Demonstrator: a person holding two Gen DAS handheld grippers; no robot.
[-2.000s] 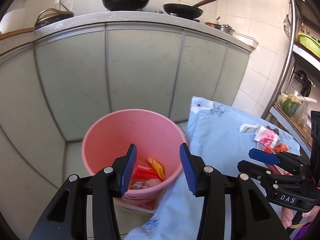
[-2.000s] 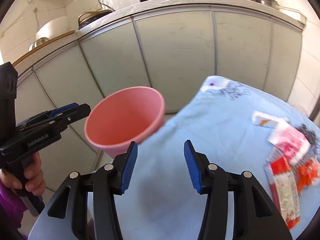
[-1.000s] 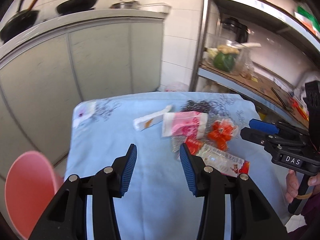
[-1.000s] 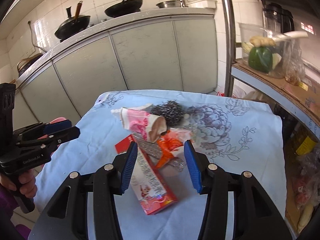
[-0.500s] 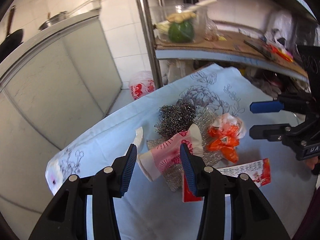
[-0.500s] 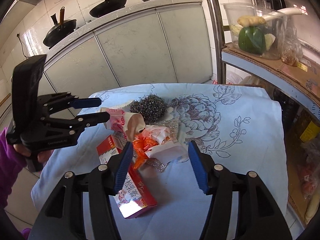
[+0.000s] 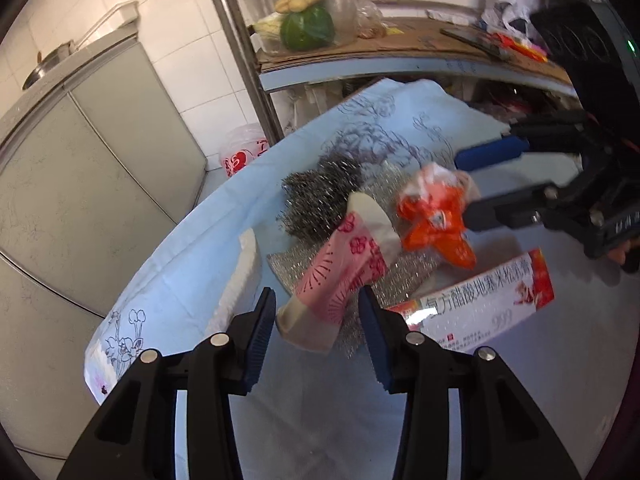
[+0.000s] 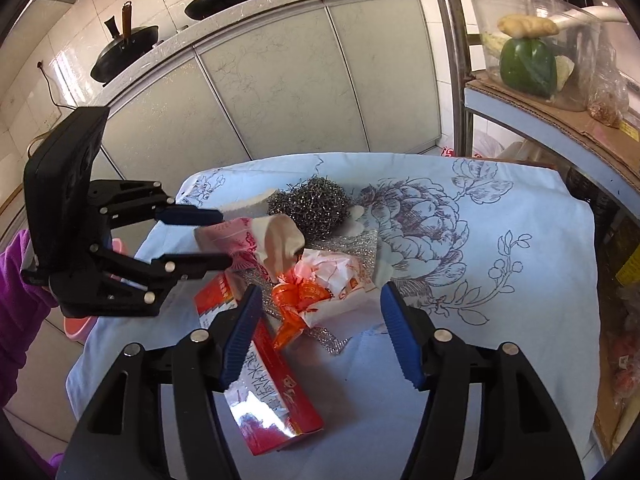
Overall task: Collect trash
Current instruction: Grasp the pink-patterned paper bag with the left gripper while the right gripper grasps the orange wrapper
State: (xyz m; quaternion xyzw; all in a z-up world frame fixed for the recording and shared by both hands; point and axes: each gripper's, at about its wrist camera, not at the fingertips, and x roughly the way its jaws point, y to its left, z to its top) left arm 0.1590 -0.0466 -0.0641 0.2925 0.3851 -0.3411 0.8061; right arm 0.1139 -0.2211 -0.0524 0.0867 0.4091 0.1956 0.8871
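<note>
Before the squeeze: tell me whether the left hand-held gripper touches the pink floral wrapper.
Apart. In the left wrist view, the left hand-held gripper straddles the pink floral wrapper, with gaps beside both pads.

Pink paper cup (image 7: pixel 340 276) on side, orange wrapper (image 7: pixel 434 220), red box (image 7: pixel 480 304) clustered.

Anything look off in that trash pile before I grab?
One oddity: a steel-wool scrubber, a cleaning tool rather than a wrapper, sits at the back of the pile, touching the pink flowered paper cup. Nothing looks spilled.
</note>
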